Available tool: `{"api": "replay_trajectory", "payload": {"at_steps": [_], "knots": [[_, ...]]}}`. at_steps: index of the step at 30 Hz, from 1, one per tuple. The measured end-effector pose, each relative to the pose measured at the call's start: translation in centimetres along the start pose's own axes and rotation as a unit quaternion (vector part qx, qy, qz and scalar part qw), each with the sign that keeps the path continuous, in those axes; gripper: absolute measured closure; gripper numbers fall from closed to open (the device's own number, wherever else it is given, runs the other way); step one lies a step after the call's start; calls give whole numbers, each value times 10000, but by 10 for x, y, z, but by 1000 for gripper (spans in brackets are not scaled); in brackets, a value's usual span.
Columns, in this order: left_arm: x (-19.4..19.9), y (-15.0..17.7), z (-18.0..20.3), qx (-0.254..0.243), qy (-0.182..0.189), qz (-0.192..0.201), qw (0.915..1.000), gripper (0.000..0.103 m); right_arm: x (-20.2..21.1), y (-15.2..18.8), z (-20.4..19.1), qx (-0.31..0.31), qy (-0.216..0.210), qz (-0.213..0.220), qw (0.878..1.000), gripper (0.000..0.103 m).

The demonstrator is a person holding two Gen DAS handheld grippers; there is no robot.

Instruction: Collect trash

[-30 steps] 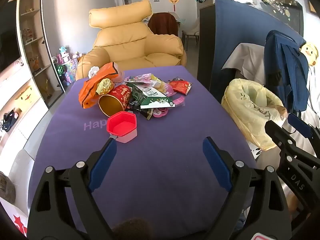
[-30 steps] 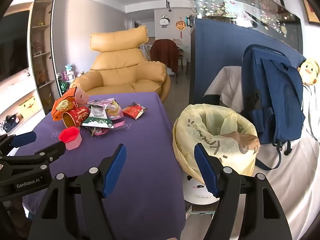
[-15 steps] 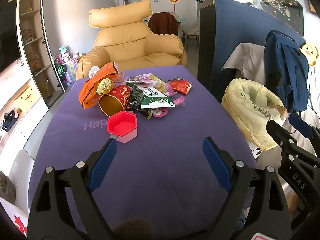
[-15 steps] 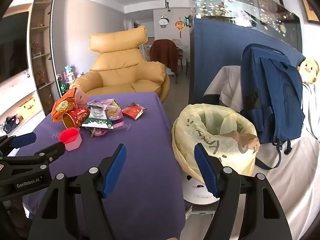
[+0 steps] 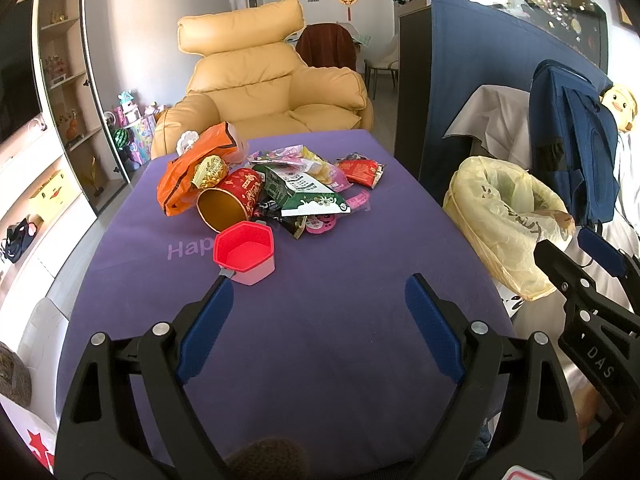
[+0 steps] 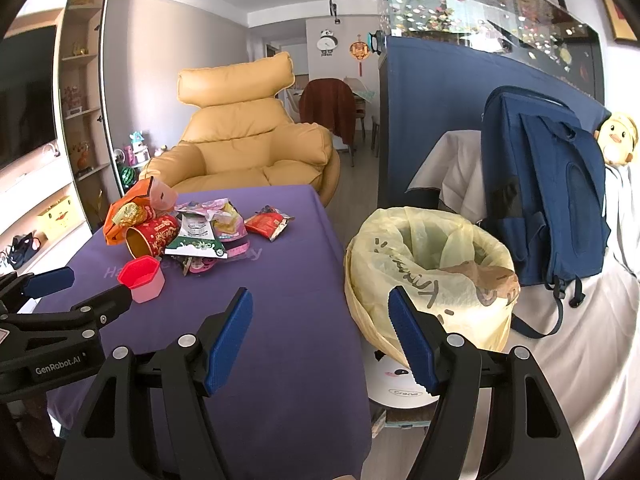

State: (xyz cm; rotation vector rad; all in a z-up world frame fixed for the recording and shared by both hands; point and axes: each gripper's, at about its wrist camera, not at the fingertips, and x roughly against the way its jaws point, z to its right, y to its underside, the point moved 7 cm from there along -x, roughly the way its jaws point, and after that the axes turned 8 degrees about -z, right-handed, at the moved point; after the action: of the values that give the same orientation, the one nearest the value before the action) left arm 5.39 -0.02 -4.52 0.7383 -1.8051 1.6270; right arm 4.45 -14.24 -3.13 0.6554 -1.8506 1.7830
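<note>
On the purple tablecloth (image 5: 320, 320) a heap of trash sits toward the far end, in front of a yellow armchair (image 5: 264, 84): an orange snack bag (image 5: 180, 184), a red paper cup (image 5: 232, 200) lying on its side, a green-and-white carton (image 5: 304, 196), a small red wrapper (image 5: 362, 170) and some pink packets. Nearest the camera, apart from the heap, stands a red hexagonal cup (image 5: 245, 253) — upright and open at the top. The left gripper (image 5: 320, 292) hovers low over the bare cloth with its blue-padded jaws spread wide and nothing between them; the tip of its left finger lies just in front of the hexagonal cup. The right gripper (image 6: 320, 300) is likewise spread and empty, hanging at the table's right edge beside the bin lined with a yellow bag (image 6: 432, 276), with a blue backpack (image 6: 540, 184) behind it.
</note>
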Motion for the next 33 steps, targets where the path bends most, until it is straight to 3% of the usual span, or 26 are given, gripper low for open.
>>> {"api": "replay_trajectory", "payload": {"at_steps": [33], "knots": [[0,0,0,2,5,-12,10000,19,-2,2,3,-67,-22,-32,10000,36]]}}
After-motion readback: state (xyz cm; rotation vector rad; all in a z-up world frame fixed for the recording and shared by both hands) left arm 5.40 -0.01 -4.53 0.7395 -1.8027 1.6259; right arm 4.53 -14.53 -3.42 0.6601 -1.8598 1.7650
